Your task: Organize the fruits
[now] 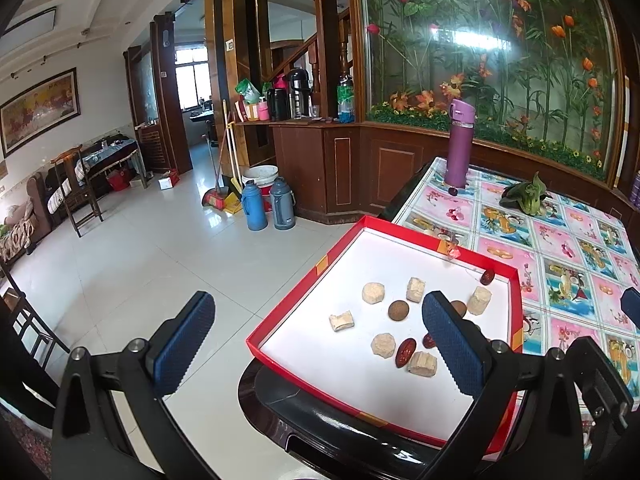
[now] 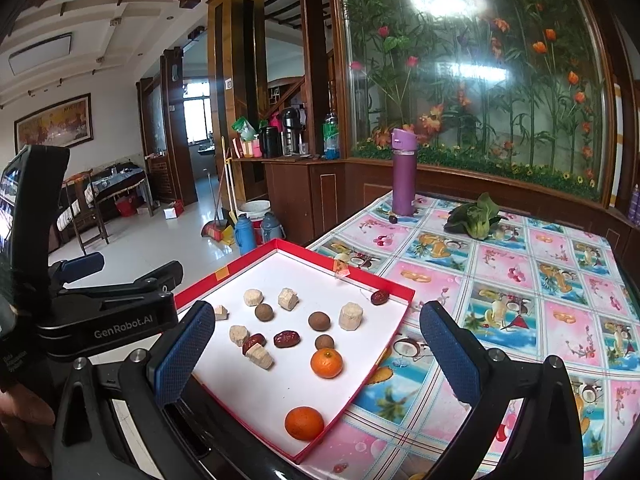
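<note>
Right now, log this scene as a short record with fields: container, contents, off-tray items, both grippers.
container: red tray with white floor, at the table's near-left corner
tray contents: two oranges, three brown round fruits, red dates, pale cut chunks
table cover: floral tablecloth
off-tray items: purple bottle upright, leafy greens, one small dark fruit by the bottle
left hand-held gripper: open, empty, over the tray's left edge
right hand-held gripper: open, empty, over the tray
</note>
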